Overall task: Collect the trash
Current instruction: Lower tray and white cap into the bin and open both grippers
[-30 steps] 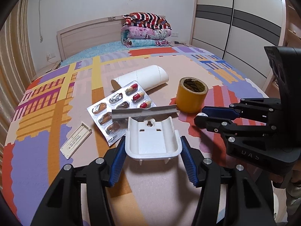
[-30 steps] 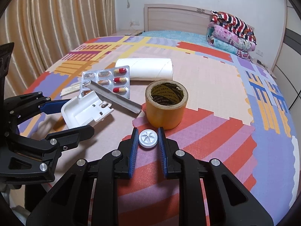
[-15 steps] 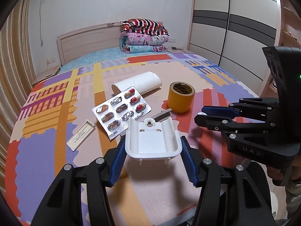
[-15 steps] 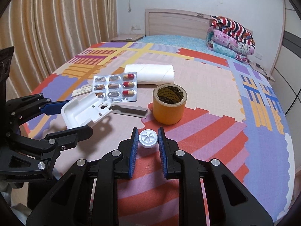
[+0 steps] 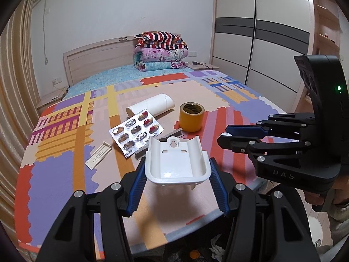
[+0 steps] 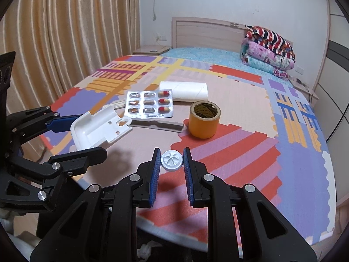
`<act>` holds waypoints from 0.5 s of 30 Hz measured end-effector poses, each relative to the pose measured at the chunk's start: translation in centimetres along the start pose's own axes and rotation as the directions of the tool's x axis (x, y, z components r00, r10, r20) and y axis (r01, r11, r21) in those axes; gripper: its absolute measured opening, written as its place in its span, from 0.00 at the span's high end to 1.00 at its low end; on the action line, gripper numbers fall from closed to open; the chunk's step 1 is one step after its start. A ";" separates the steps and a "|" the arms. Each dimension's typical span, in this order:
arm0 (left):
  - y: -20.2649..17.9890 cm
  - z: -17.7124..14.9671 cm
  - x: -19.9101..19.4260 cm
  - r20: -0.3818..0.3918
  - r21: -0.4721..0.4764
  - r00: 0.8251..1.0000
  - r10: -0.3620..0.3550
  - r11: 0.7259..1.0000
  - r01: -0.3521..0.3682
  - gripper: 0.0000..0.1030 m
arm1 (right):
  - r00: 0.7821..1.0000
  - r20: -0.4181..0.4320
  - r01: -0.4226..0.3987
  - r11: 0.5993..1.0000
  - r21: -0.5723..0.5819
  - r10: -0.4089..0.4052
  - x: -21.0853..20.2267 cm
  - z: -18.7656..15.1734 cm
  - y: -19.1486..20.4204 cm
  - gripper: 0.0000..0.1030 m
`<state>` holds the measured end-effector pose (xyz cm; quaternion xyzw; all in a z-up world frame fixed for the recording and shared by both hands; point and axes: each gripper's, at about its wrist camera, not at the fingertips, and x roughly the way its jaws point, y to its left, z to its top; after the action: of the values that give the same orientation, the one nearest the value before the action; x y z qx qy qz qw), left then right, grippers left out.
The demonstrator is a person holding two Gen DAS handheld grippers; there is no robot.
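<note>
My left gripper (image 5: 177, 171) is shut on a white plastic tray-shaped piece (image 5: 175, 160) and holds it above the near edge of the patterned mat (image 5: 65, 174); it also shows in the right wrist view (image 6: 99, 127). My right gripper (image 6: 171, 161) is shut on a small white round cap (image 6: 171, 160), also lifted. On the mat lie a pill blister pack (image 5: 136, 131), a white paper tube (image 5: 151, 106), a yellow tape roll (image 5: 192, 120), a grey strip (image 6: 157, 124) and a small flat white strip (image 5: 98, 156).
The mat covers a bed; folded blankets (image 5: 160, 51) are stacked at the headboard. Curtains (image 6: 54, 43) hang on the left, a wardrobe (image 5: 261, 32) stands on the right. Crumpled white scraps (image 5: 217, 249) lie on the floor below the near edge.
Both grippers have pulled back and up from the mat with their objects held. The items on the mat now look farther away; the mat's near edge and floor have come into view.
</note>
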<state>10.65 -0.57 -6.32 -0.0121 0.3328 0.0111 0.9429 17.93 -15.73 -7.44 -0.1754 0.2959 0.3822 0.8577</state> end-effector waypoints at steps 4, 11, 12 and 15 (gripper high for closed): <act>-0.6 -0.6 -1.4 0.007 0.013 1.000 -0.012 1.000 0.012 0.48 | 1.000 0.009 -0.007 1.000 -0.004 0.007 -1.4 -0.9 0.6 0.79; -1.8 -2.6 -3.5 -0.001 0.031 0.999 -0.051 0.998 0.051 0.48 | 1.000 -0.010 -0.027 1.000 -0.013 0.026 -3.3 -3.5 1.7 0.79; -1.9 -2.9 -3.7 -0.005 0.031 0.998 -0.056 0.998 0.057 0.48 | 1.000 -0.015 -0.028 1.000 -0.014 0.028 -3.5 -4.0 1.8 0.79; -2.4 -4.0 -4.1 -0.019 0.036 0.997 -0.080 0.996 0.080 0.48 | 0.999 -0.034 -0.032 0.999 -0.020 0.031 -3.7 -5.1 2.2 0.79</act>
<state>5.02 -3.16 -6.79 -0.0083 0.3403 -0.0327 0.9397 12.35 -19.07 -9.15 -0.1858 0.3091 0.3958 0.8445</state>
